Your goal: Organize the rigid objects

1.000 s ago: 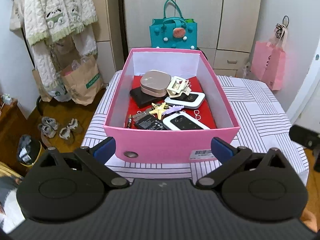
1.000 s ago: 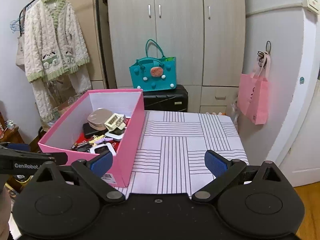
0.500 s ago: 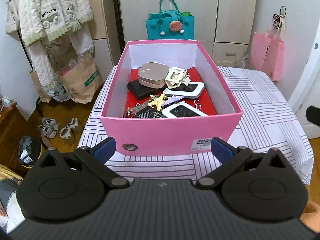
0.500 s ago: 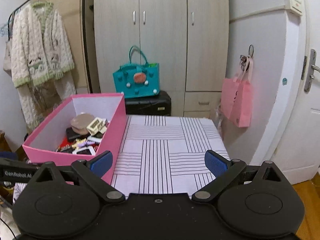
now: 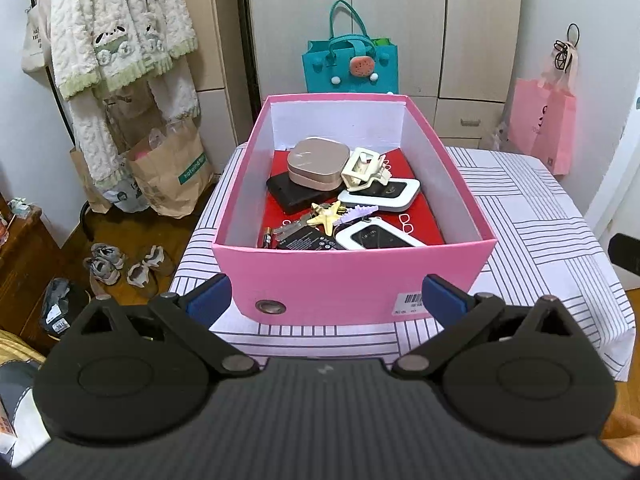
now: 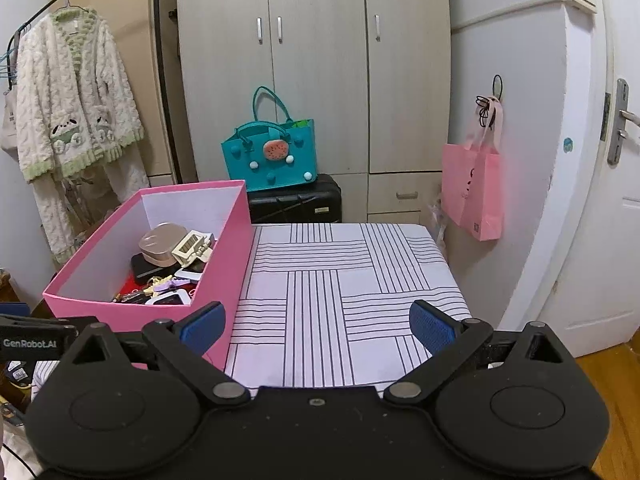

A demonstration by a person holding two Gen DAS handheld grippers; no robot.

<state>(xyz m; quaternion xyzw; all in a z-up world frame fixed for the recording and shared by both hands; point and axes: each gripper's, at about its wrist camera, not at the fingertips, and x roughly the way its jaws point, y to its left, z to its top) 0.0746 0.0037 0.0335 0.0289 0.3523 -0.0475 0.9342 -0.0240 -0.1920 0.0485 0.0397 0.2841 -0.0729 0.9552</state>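
Pink cardboard forms the box (image 5: 352, 280) that sits on the left part of the striped tablecloth (image 6: 360, 280), and all the rigid items lie jumbled inside it on a red liner. At the far end a beige rounded case (image 5: 318, 162) rests on a black flat device (image 5: 288, 196), with a cream hair claw (image 5: 364, 170) just to its right, leaning on a white-framed device (image 5: 380, 196). Nearer lie a gold starfish clip (image 5: 326, 218), a lilac clip (image 5: 358, 212), a second white-framed device (image 5: 378, 236), a black battery pack (image 5: 306, 242) and what look like small batteries (image 5: 266, 236) at the near left.

The left gripper (image 5: 326, 298) hovers in front of the box's near wall, its jaws spread wide and holding nothing. The right gripper (image 6: 316, 326) hangs over the bare cloth to the right of the box, equally wide and unloaded.

These pieces are probably light and stiff. The beige case looks smooth and rounded, so it may slip; pinching across its flat side walls seems safest. The hair claw is springy and open-framed, best taken across its spine. The flat devices lie low and glossy, so a finger would likely need to get under an edge. The clips and batteries are small and tangled together, and one may drag another along.
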